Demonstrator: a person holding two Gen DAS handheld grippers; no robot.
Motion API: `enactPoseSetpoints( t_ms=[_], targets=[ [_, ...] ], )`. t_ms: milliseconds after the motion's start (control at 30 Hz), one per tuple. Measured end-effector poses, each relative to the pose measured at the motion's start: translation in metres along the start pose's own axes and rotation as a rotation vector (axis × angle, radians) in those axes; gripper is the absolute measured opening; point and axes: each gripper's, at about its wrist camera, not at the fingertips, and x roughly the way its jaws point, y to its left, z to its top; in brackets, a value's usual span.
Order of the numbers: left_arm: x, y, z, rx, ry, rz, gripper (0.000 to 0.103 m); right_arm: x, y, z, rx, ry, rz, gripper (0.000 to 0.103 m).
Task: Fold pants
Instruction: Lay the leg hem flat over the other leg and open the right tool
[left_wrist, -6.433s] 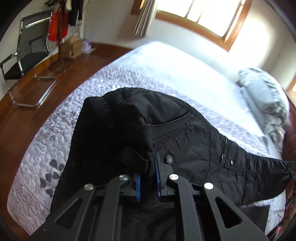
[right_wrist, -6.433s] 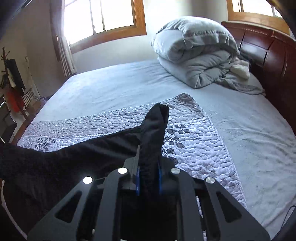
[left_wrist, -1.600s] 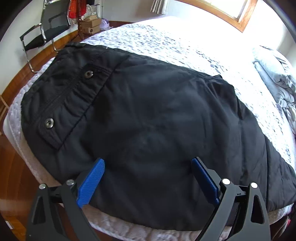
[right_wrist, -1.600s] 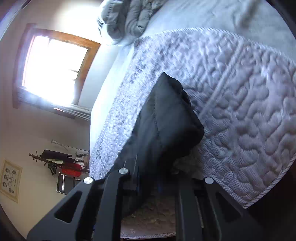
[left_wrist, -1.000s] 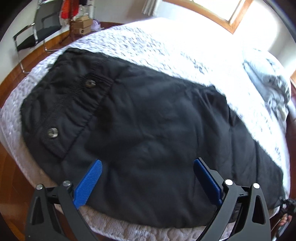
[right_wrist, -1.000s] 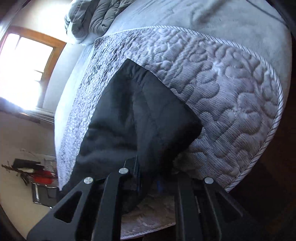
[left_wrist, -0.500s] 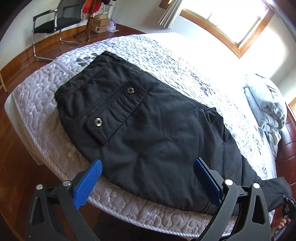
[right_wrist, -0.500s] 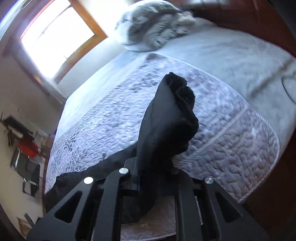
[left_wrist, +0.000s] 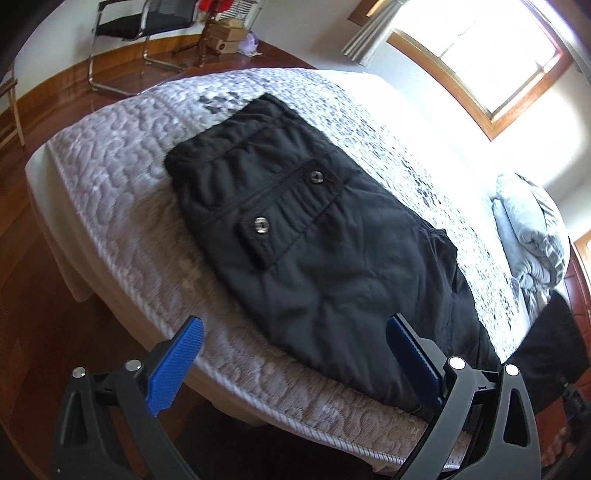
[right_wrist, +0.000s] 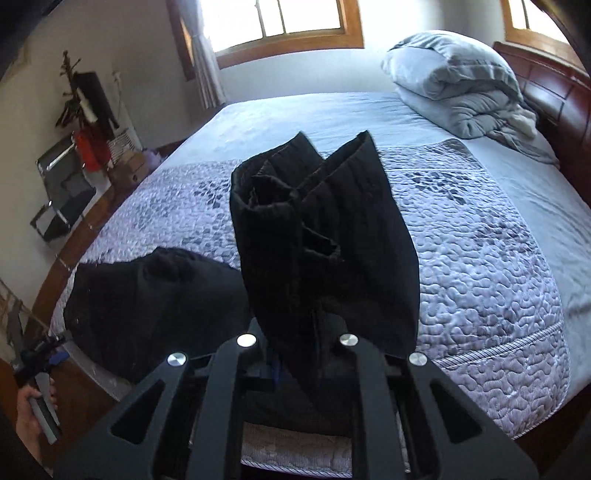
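Observation:
Black pants (left_wrist: 314, 236) lie flat on the quilted bedspread (left_wrist: 122, 184), waistband and two snap buttons toward the bed's left corner. My left gripper (left_wrist: 295, 354) hovers open over the near edge of the bed, blue pads wide apart, nothing between them. My right gripper (right_wrist: 299, 354) is shut on the pants' leg ends (right_wrist: 317, 236), which stand up bunched in front of the camera, lifted off the bed. The waist end of the pants (right_wrist: 155, 295) rests at the left in the right wrist view. The lifted legs (left_wrist: 554, 343) show at the far right in the left wrist view.
A folded grey duvet (right_wrist: 461, 88) lies by the wooden headboard (right_wrist: 554, 96). A metal chair (left_wrist: 147, 26) and cardboard boxes (left_wrist: 225, 37) stand on the wooden floor beyond the bed. A hand (right_wrist: 29, 410) holds the left tool at the bed's left corner.
My right gripper has lifted the leg ends off the bedspread and rolled upright. My left gripper has drawn back from the pants, so more of the bed edge and floor shows.

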Motion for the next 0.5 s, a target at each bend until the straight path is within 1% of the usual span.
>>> enactPoseSetpoints(
  t_ms=[100,200,300,400,500],
  targets=[
    [-0.002,0.009,0.000,-0.027,0.001,-0.008,0.099,0.030,0.027,-0.015,-0.058,0.078,0.009,0.011],
    [-0.003,0.013,0.000,-0.034,0.001,-0.009,0.099,0.055,0.051,-0.032,-0.129,0.140,-0.008,0.012],
    [-0.004,0.016,0.000,-0.038,0.005,-0.011,0.099,0.069,0.067,-0.046,-0.178,0.184,-0.014,0.012],
    [-0.003,0.017,-0.001,-0.039,0.010,-0.016,0.099,0.074,0.080,-0.058,-0.231,0.195,-0.042,0.012],
    [-0.002,0.016,-0.002,-0.036,0.013,-0.017,0.099,0.071,0.088,-0.060,-0.242,0.182,-0.029,0.012]
  ],
)
